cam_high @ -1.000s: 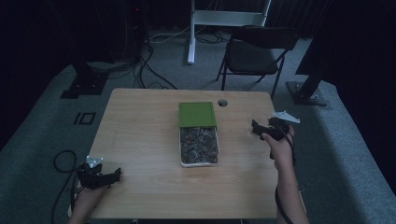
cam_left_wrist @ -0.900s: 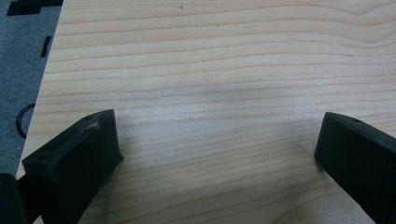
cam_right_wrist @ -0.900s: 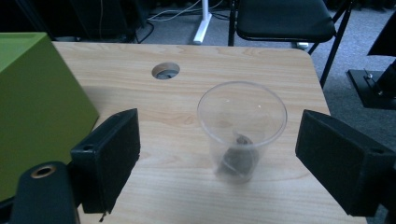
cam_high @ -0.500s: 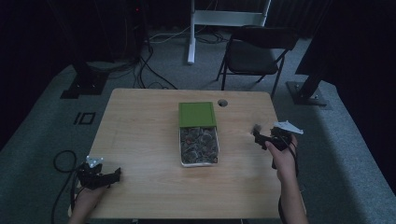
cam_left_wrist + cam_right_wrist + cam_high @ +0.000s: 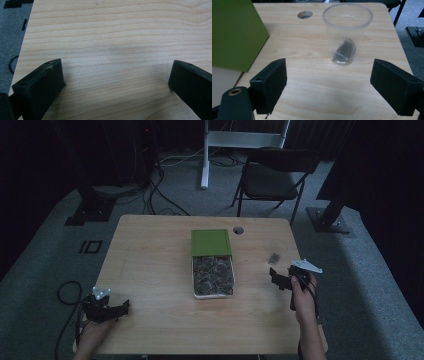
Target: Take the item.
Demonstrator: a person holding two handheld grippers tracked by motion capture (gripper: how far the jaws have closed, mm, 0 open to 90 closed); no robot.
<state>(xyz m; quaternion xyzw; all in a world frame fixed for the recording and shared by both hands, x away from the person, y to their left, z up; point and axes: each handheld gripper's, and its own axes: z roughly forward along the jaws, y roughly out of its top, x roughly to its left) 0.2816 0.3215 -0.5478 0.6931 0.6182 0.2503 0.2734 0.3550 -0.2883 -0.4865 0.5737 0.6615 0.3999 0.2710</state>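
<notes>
On the wooden table [image 5: 150, 255], the clear cup [image 5: 347, 32] with a dark packet [image 5: 344, 51] inside stands ahead of my right gripper [image 5: 328, 75], jaws wide and empty; my left gripper [image 5: 115, 80] gapes too.

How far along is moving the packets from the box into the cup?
Done: one dark packet lies in the clear cup. In hand: nothing; the right gripper is open and empty in front of the cup, and the left gripper rests open over bare table. Left: the box looks full of packets.
</notes>
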